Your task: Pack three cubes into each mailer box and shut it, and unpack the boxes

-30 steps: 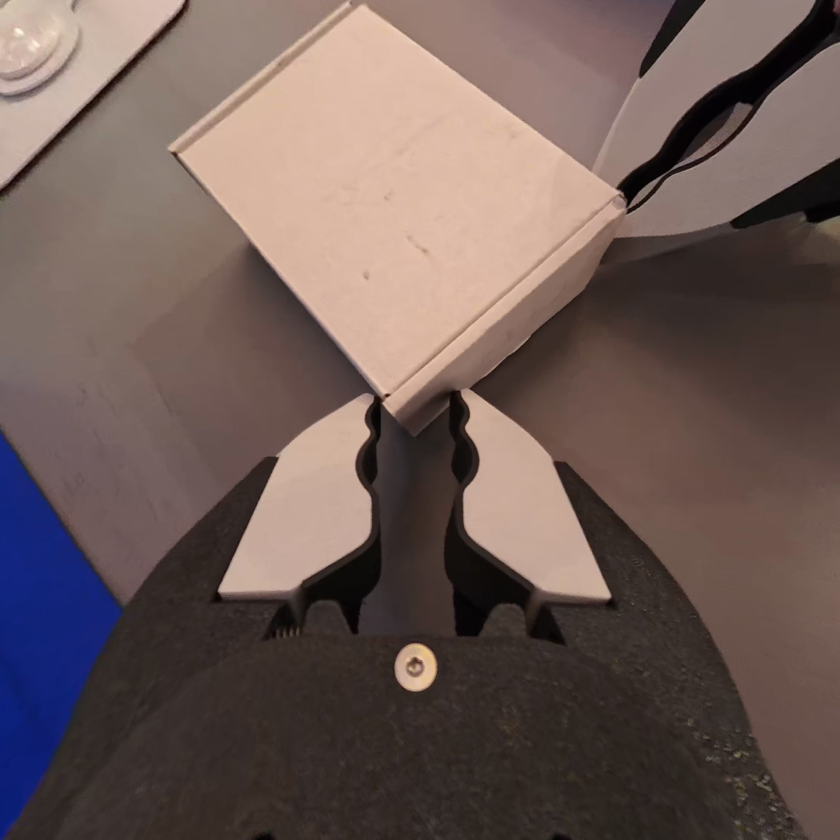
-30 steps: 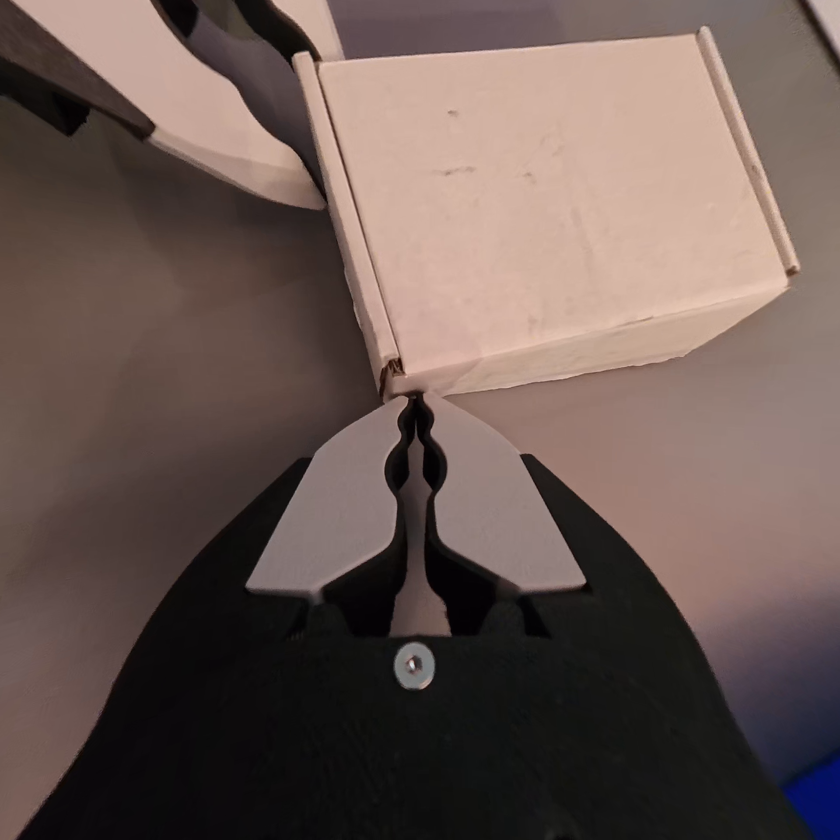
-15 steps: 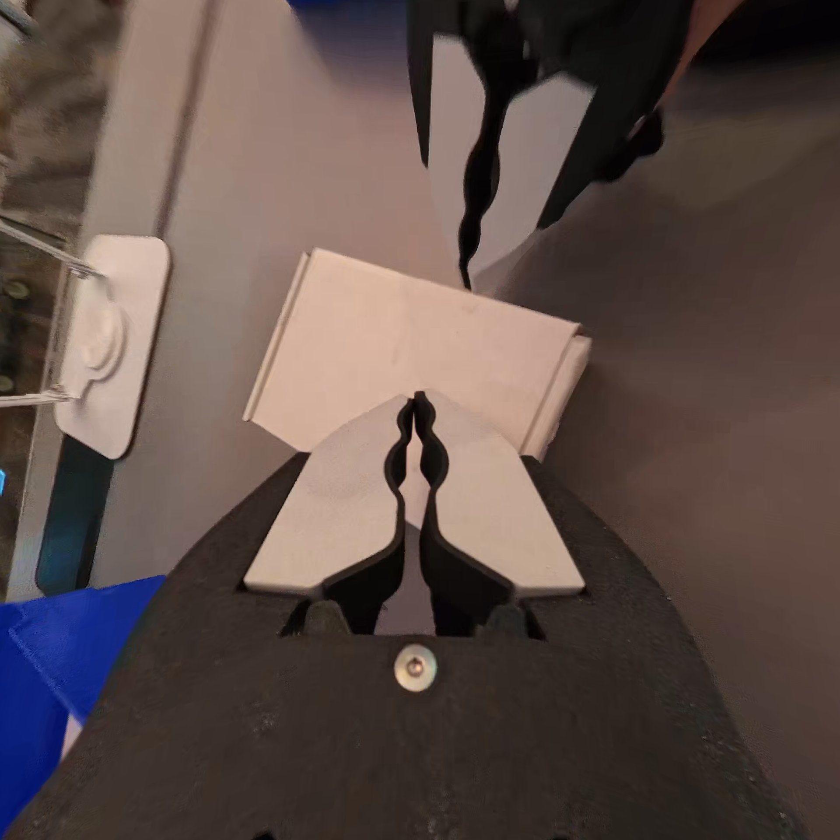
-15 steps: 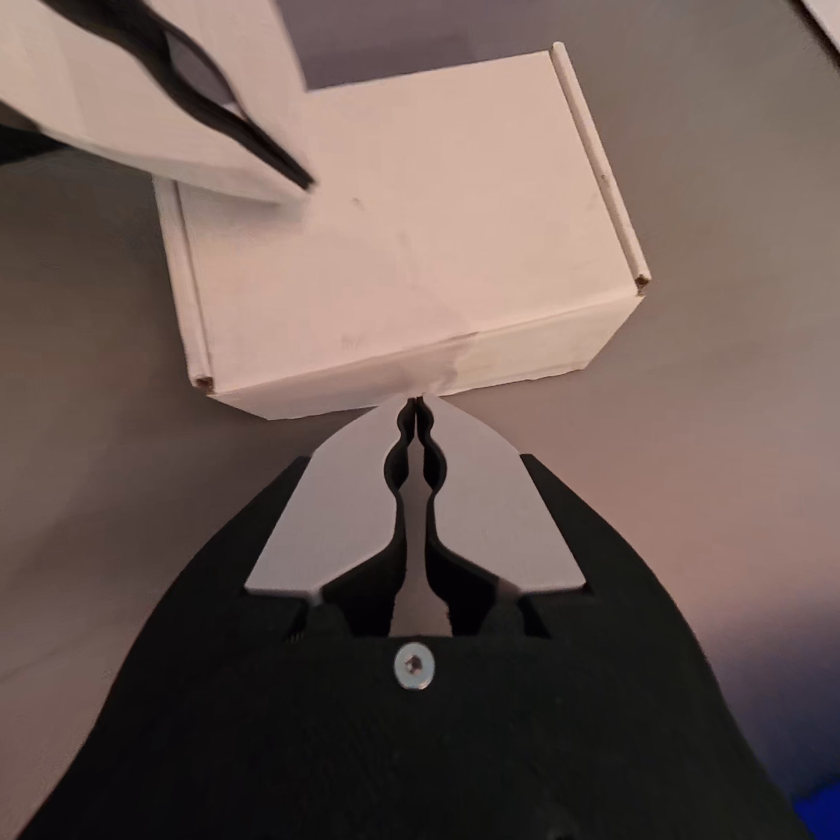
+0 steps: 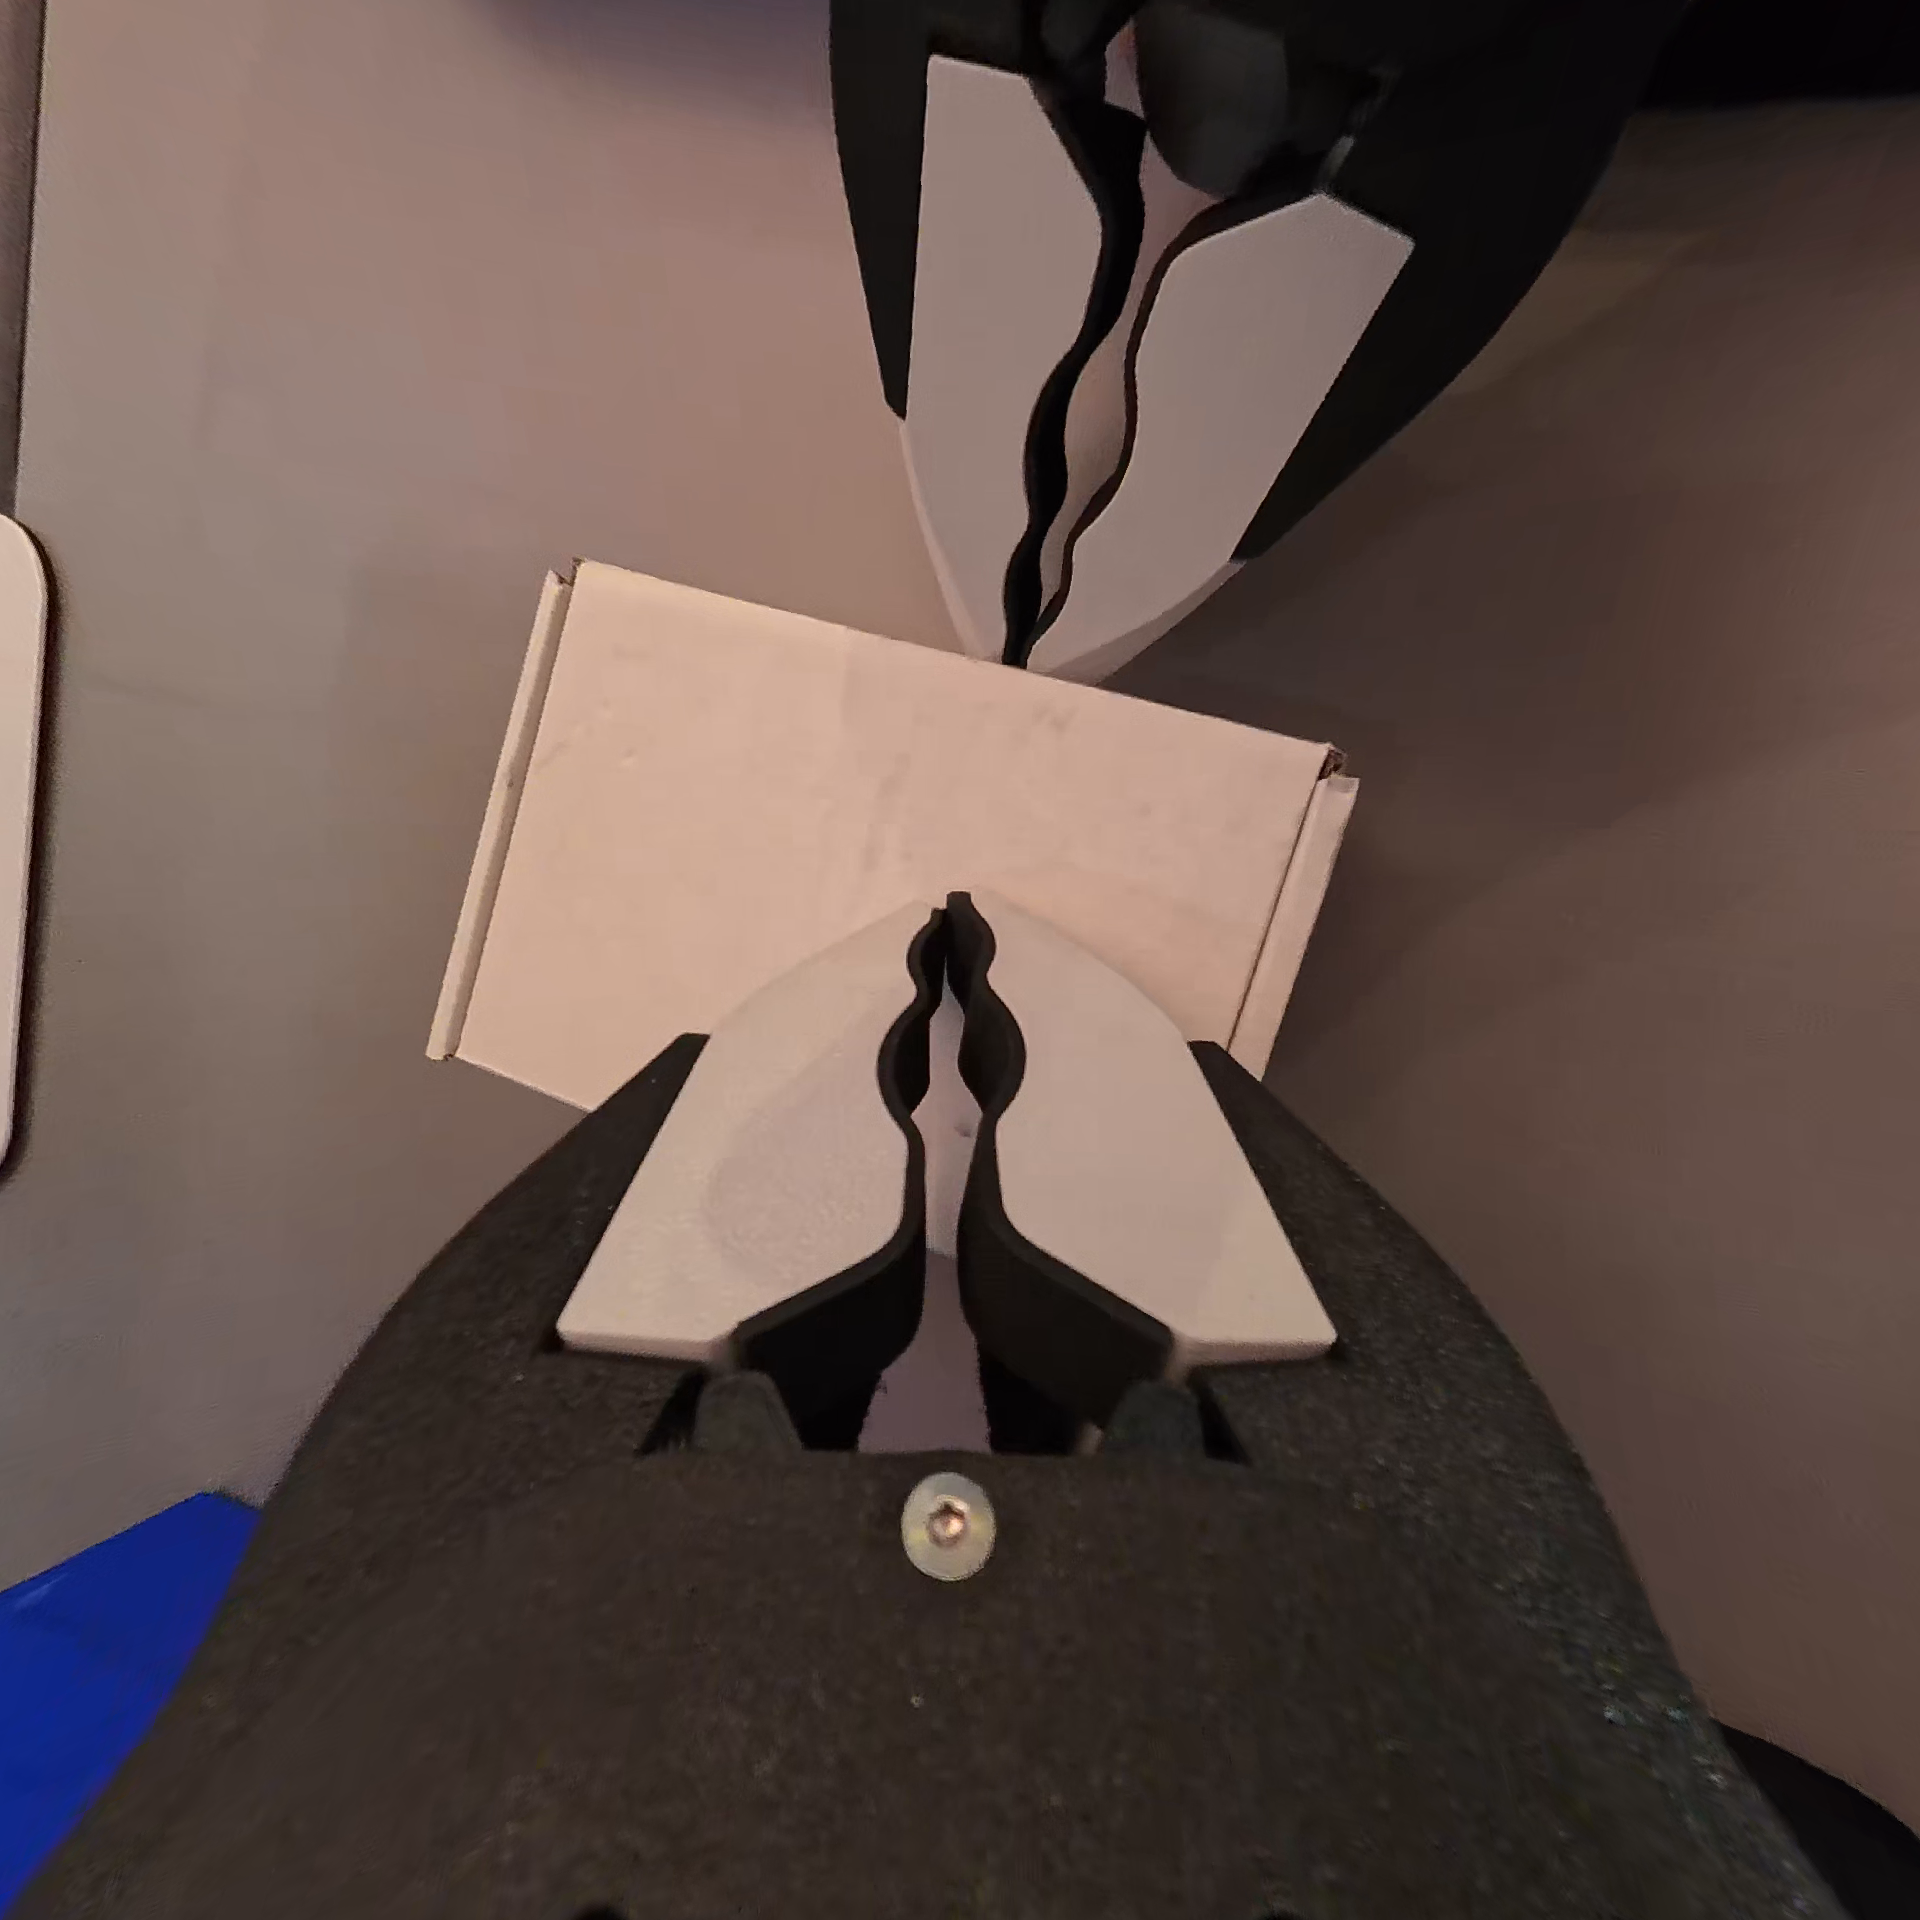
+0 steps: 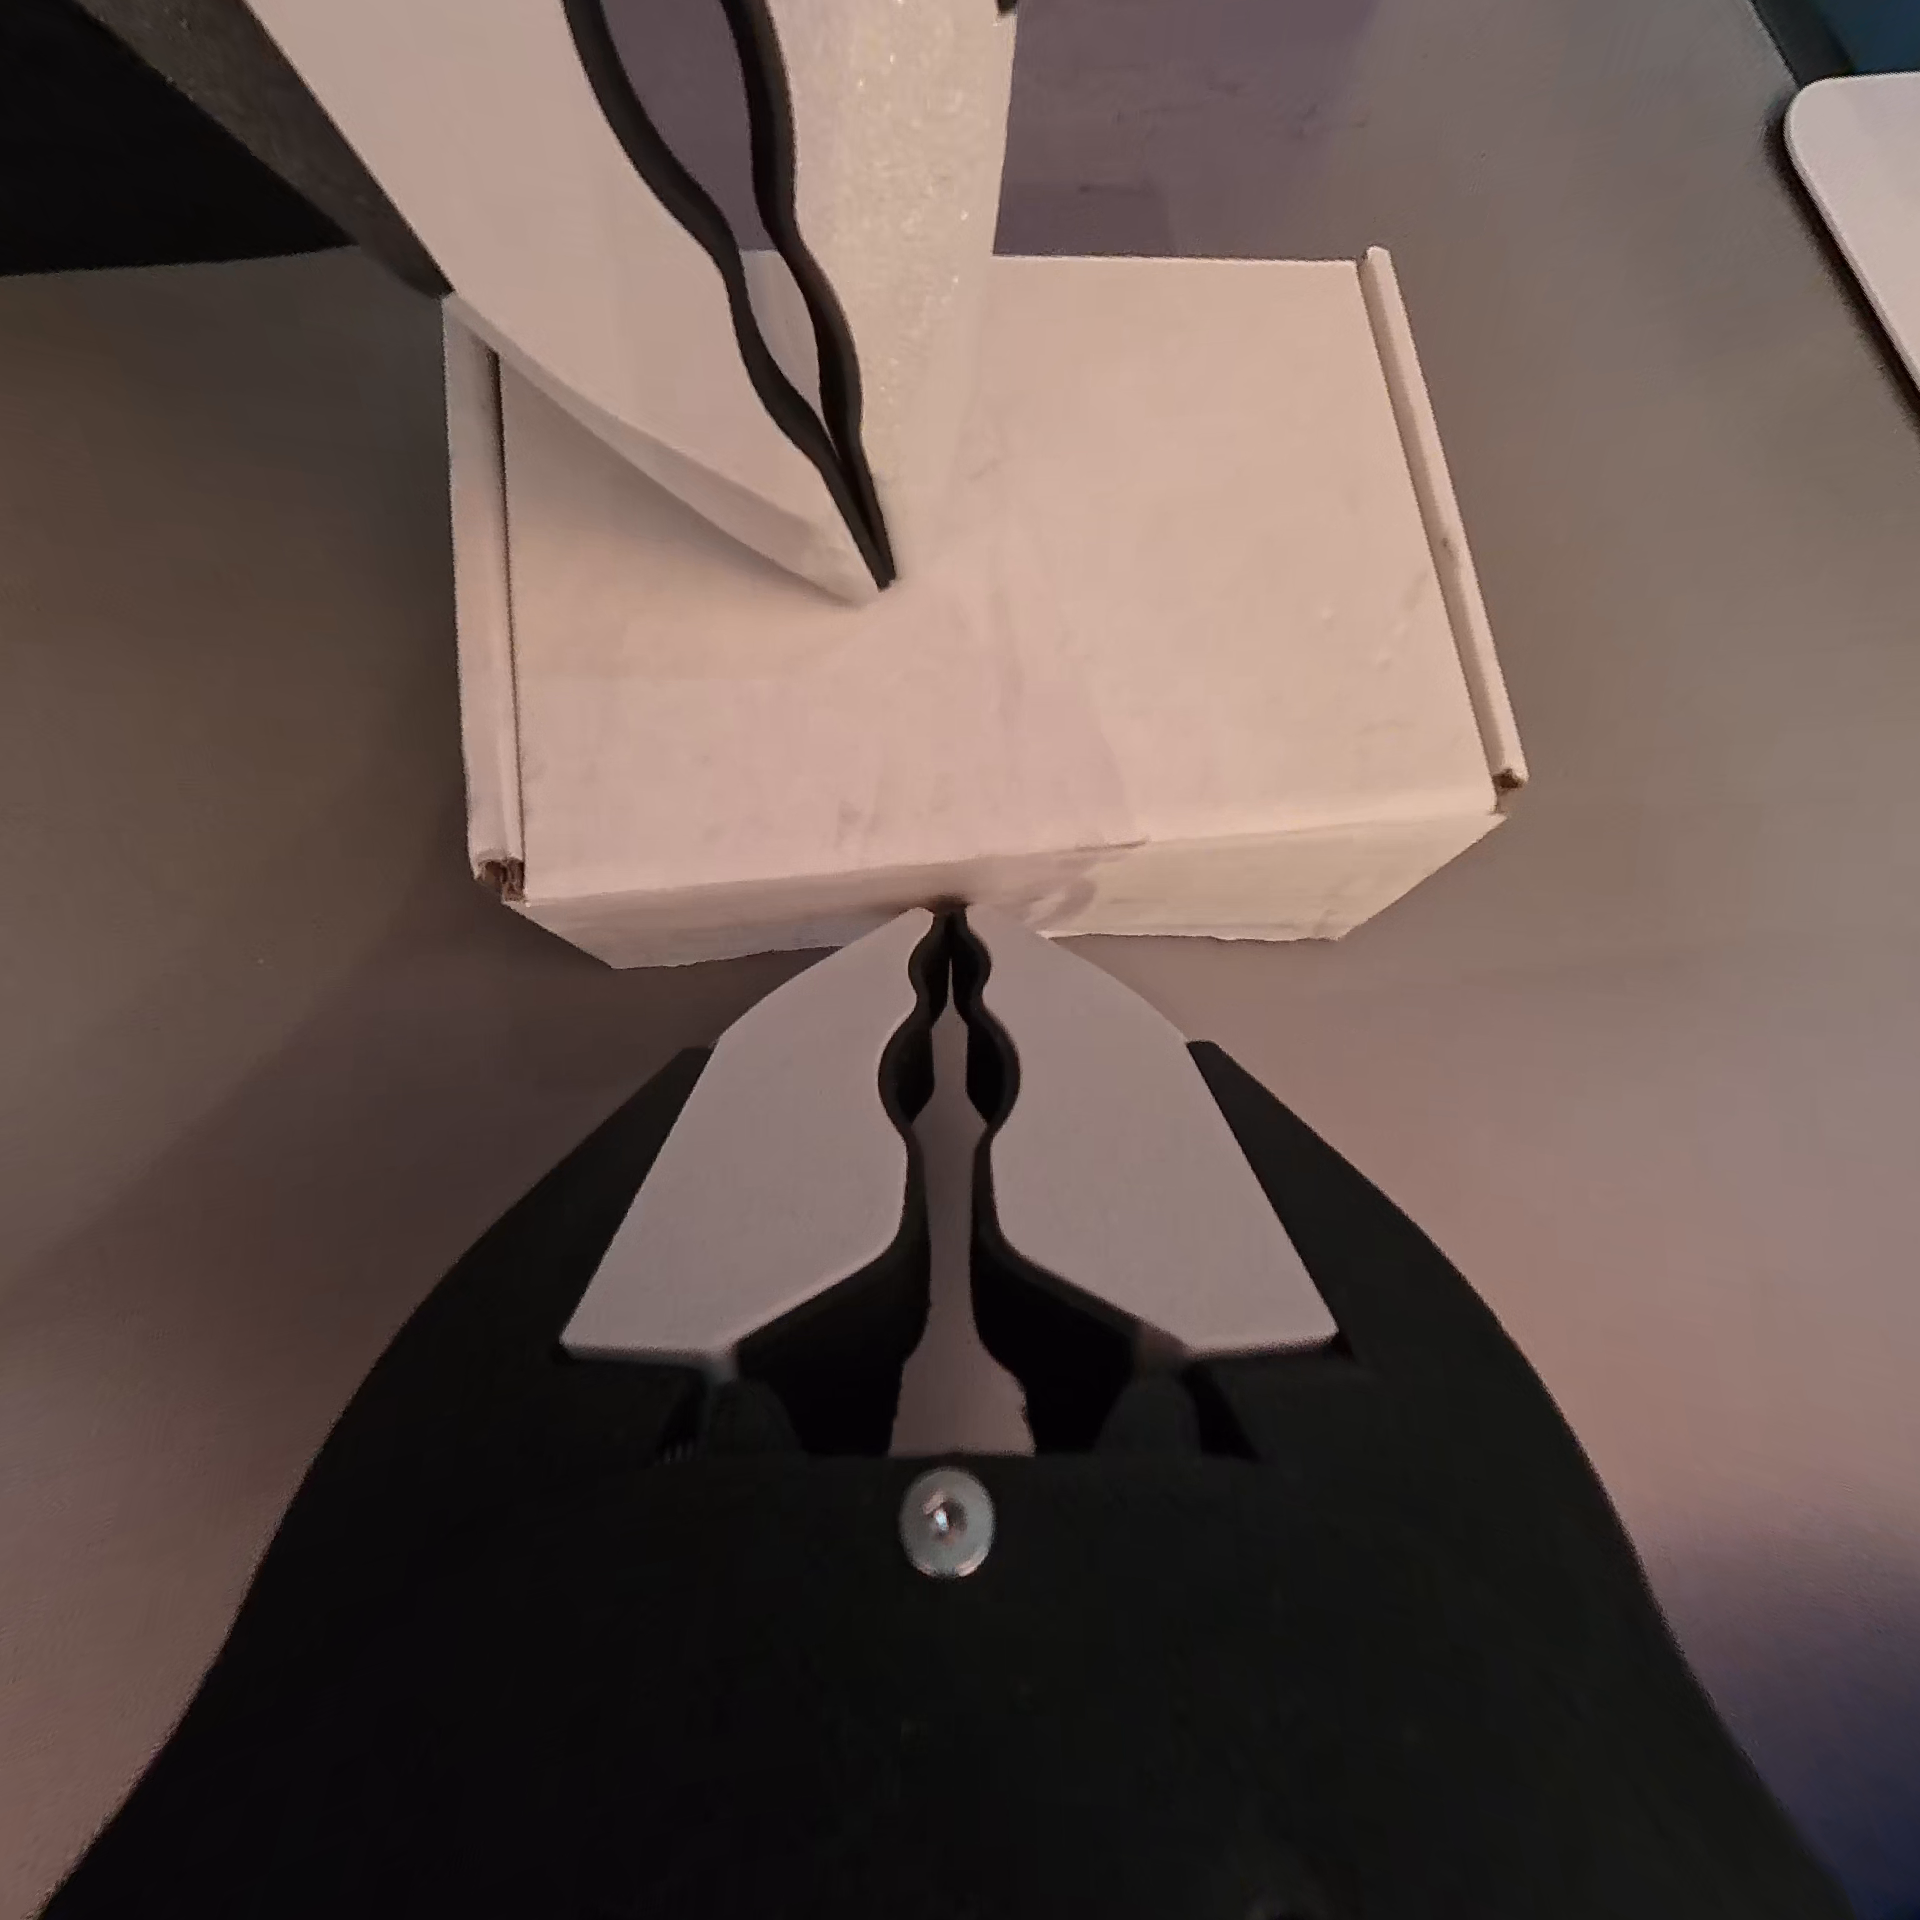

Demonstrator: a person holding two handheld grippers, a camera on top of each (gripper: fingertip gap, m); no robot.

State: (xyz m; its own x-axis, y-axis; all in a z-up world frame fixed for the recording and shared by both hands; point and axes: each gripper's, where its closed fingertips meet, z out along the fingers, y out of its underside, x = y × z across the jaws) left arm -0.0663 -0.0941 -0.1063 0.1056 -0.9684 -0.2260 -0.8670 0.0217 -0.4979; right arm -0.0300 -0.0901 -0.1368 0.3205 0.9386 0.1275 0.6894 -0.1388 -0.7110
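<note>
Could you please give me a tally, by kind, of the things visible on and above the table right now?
White mailer box, closed: 1
Grippers, left gripper and right gripper, both shut with nothing between the fingers: 2
White flat pad with rounded corners at the table edge: 1
Blue object, only partly in view: 1
Cubes: 0 visible
Total: 5

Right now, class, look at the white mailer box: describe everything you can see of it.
The mailer box is white, scuffed cardboard, closed, lying flat on the grey table, with folded side flaps showing brown corrugated ends. The shut left gripper presses down on its lid; the shut right gripper meets the top edge of its front wall. Its contents are hidden.
</note>
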